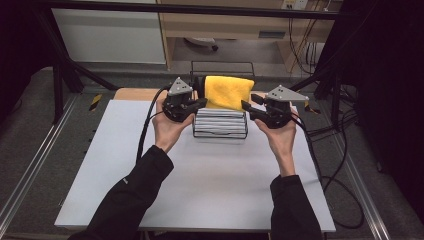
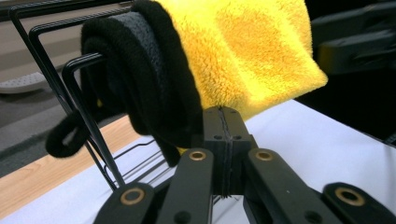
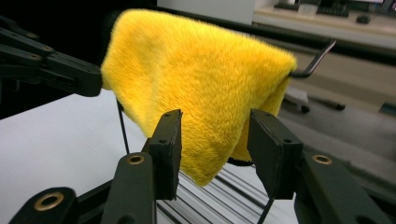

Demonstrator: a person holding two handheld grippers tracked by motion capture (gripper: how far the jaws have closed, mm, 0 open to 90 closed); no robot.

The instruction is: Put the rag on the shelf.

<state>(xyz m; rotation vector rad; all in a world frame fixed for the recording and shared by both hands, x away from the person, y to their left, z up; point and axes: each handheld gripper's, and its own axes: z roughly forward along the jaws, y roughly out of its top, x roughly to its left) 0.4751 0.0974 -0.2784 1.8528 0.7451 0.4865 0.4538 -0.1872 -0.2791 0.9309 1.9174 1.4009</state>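
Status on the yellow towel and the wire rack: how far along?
Done: the yellow towel hangs draped over the wire rack, next to a black cloth.
In hand: the left gripper is shut at the cloths' lower edge; whether it pinches fabric is unclear. The right gripper is open around the towel's hanging corner.
Left: what follows is unclear; neither cloth has left the rack.

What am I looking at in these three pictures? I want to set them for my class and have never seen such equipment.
A person stands at a white table, holding a hand-held two-jaw gripper in each hand. One picture looks down from above; the other two come from cameras riding on the grippers. On the table stands a black wire rack with a yellow towel and a black cloth draped over it. The left gripper is shut at the towel's lower edge; whether it pinches cloth is hard to tell. The right gripper is open, its jaws either side of the towel's hanging corner.
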